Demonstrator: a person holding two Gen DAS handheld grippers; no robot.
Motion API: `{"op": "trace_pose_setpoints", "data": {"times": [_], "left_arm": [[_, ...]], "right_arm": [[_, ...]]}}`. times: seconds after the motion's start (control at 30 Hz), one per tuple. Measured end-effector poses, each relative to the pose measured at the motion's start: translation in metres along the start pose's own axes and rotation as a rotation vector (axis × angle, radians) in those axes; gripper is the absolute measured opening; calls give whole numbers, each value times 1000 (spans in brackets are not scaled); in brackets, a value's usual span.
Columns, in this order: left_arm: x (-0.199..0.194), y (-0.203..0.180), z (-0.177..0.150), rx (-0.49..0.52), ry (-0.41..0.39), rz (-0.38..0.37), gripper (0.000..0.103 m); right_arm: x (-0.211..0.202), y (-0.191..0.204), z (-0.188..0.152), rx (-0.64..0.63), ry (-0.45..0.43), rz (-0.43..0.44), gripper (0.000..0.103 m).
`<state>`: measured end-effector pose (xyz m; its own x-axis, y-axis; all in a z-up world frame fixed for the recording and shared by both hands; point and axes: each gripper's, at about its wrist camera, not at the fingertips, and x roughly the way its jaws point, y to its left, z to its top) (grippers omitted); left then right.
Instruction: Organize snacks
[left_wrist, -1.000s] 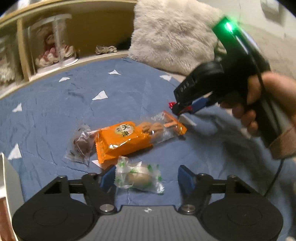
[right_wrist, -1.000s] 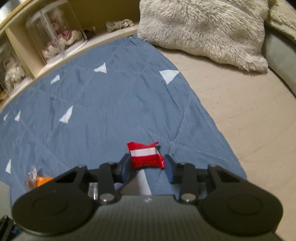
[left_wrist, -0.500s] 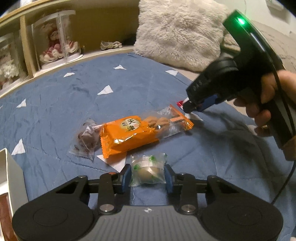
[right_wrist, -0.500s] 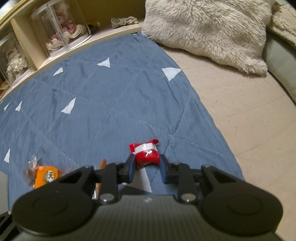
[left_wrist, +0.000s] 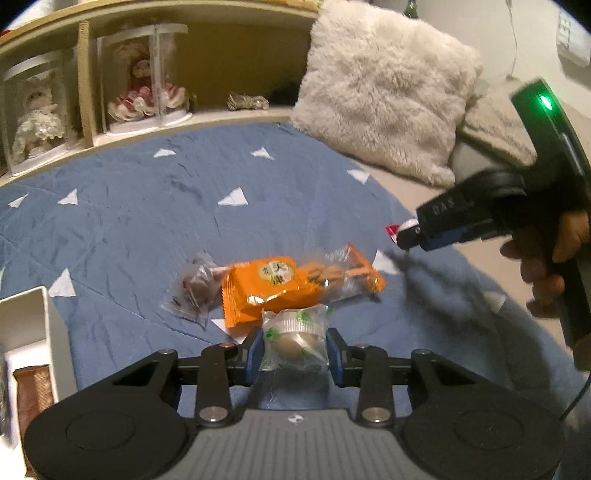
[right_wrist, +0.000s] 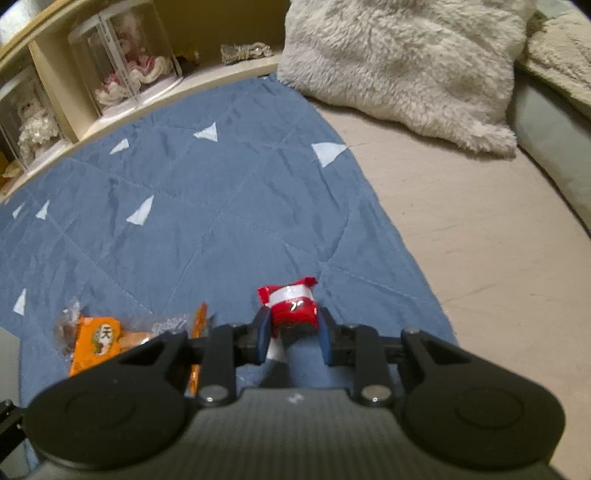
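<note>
Left gripper (left_wrist: 294, 352), newly around clear-wrapped snack (left_wrist: 294, 340)

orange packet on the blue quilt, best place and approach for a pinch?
Take the orange snack packet across its narrow width, mid-body, coming from above. It lies flat and long, so the jaws span the short side. Avoid its left end, where the small clear brown-snack bag crowds it.

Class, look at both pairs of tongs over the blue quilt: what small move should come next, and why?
Probably carry both snacks toward the white box. The left tongs already pinch the clear-wrapped snack, the right tongs pinch the red-wrapped snack.
</note>
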<state>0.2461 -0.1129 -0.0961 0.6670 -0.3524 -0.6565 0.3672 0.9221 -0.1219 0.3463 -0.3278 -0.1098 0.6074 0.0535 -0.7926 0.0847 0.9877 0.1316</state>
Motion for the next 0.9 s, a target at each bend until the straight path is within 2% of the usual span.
{"op": "trace_pose_setpoints", "data": {"times": [0.4,0.9], "left_arm": [[-58,7,15,-97,-79,25,38],[-127,32,19,-123,-119,140,38]], "right_arm": [[-68,10,-14,23,-85,139,31],[-130,45,-42,-38,-177,274,31]]}}
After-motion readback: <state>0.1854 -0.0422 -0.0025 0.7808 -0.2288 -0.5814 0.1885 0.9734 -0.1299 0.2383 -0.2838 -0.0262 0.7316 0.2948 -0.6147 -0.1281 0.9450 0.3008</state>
